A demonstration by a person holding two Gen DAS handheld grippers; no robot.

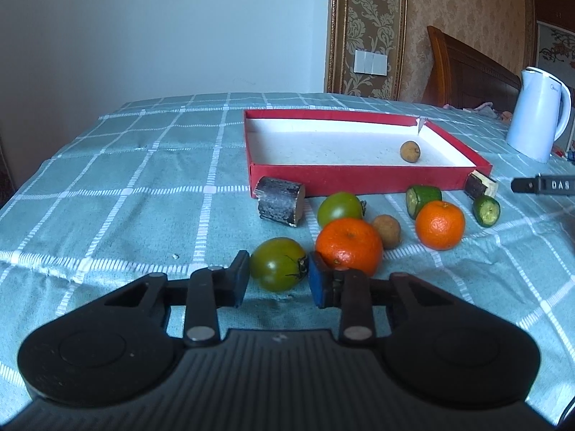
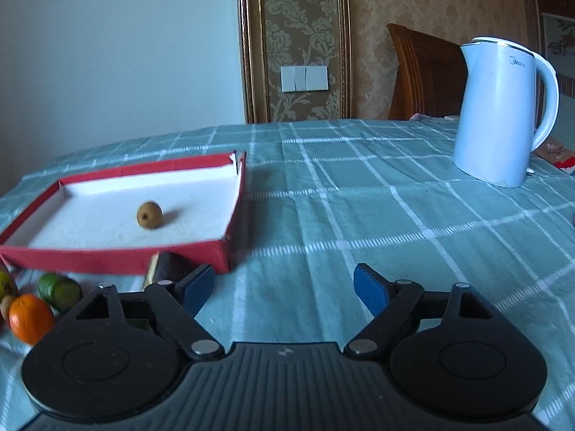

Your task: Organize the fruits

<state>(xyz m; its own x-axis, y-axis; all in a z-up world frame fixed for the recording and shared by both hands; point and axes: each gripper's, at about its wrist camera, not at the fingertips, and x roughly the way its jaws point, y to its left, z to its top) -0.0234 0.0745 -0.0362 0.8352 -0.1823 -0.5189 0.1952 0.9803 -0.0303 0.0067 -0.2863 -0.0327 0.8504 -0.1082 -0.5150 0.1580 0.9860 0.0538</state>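
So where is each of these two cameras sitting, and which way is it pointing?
Left wrist: rides on the left gripper, looks along its fingers, slightly downward, at the green tomato between its pads, other fruit and the red tray; only its own black fingers show.
Right wrist: rides on the right gripper, faces bare tablecloth toward the kettle; its fingers stand open, empty.
Shared: tray, the longan inside it, kettle, tablecloth.
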